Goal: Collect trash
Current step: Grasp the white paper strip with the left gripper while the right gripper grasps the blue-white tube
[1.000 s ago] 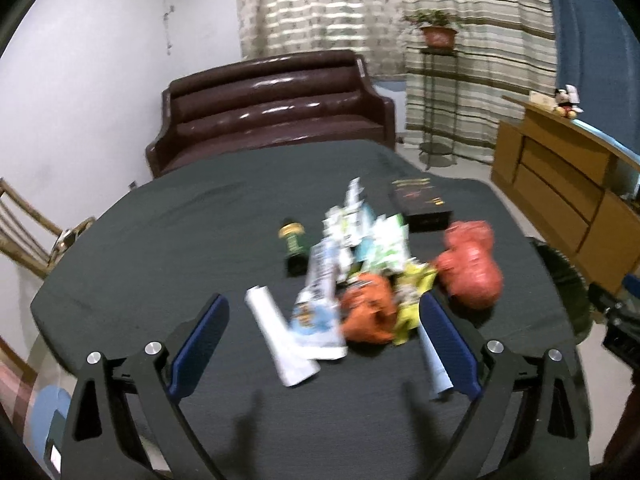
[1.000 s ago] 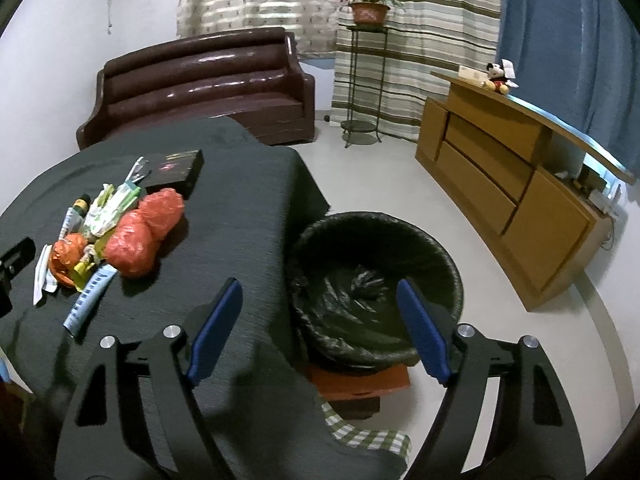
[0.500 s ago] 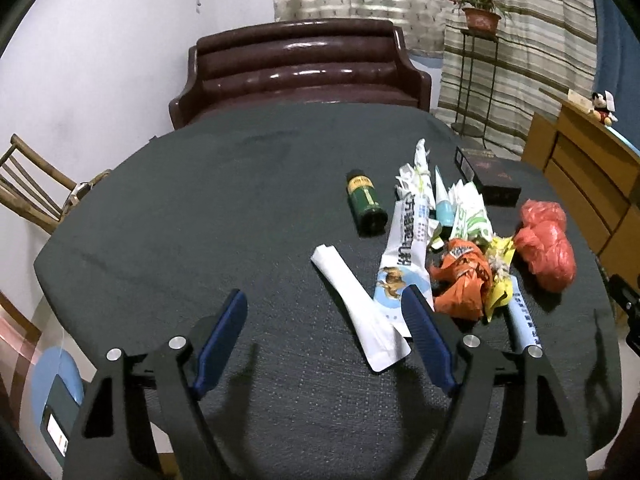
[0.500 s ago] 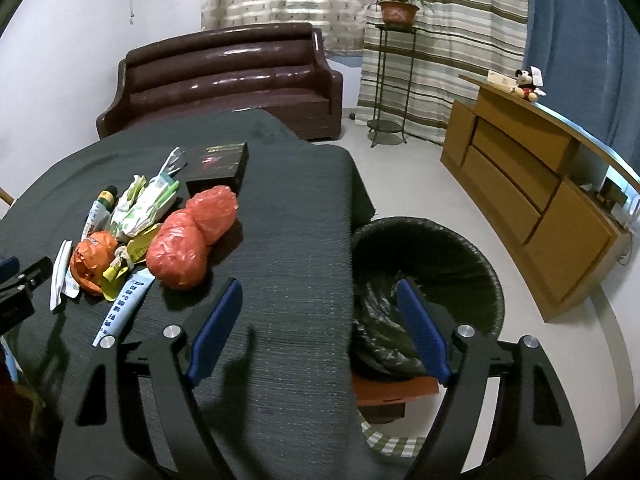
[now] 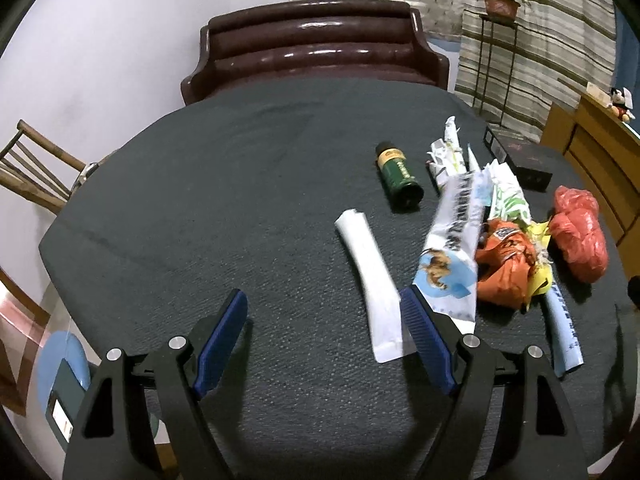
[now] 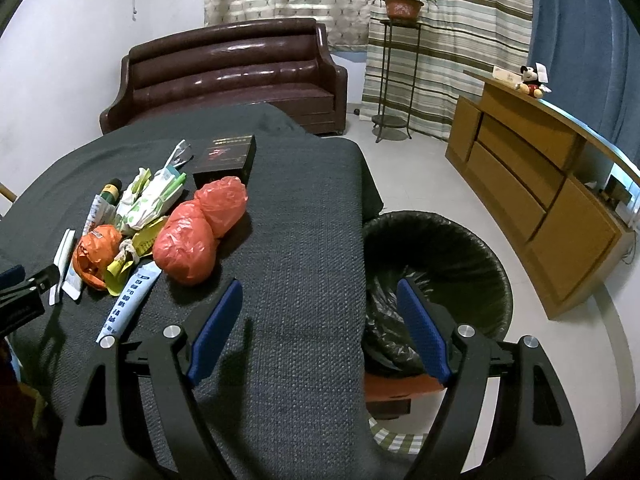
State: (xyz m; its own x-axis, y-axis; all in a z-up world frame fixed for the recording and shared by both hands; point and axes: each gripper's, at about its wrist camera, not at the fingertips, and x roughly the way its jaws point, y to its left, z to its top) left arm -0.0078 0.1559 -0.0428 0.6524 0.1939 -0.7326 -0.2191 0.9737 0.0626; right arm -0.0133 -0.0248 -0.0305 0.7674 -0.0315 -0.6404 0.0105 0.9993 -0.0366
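Note:
A pile of trash lies on the dark table (image 5: 200, 200): a flat white packet (image 5: 372, 276), a green bottle (image 5: 398, 178) on its side, a blue-and-white wrapper (image 5: 452, 252), a crumpled orange wrapper (image 5: 504, 268), two red bags (image 5: 580, 236) and a pale blue tube (image 5: 562, 332). My left gripper (image 5: 320, 292) hovers open just left of the white packet, with its right finger at the packet's near end and nothing between the jaws. My right gripper (image 6: 319, 286) is open and empty over the table's right edge, between the red bags (image 6: 188, 248) and the black-lined bin (image 6: 492, 256) on the floor.
A black box (image 6: 228, 156) lies behind the pile. A brown sofa (image 6: 224, 76) stands beyond the table, a wooden cabinet (image 6: 540, 184) at the right and a plant stand (image 6: 394, 80) by the curtains. A wooden chair (image 5: 32, 168) is at the table's left.
My left gripper's jaws narrowed and it swung left, so the pile now lies to its right. My right gripper shifted towards the table, with the bin now under its right finger.

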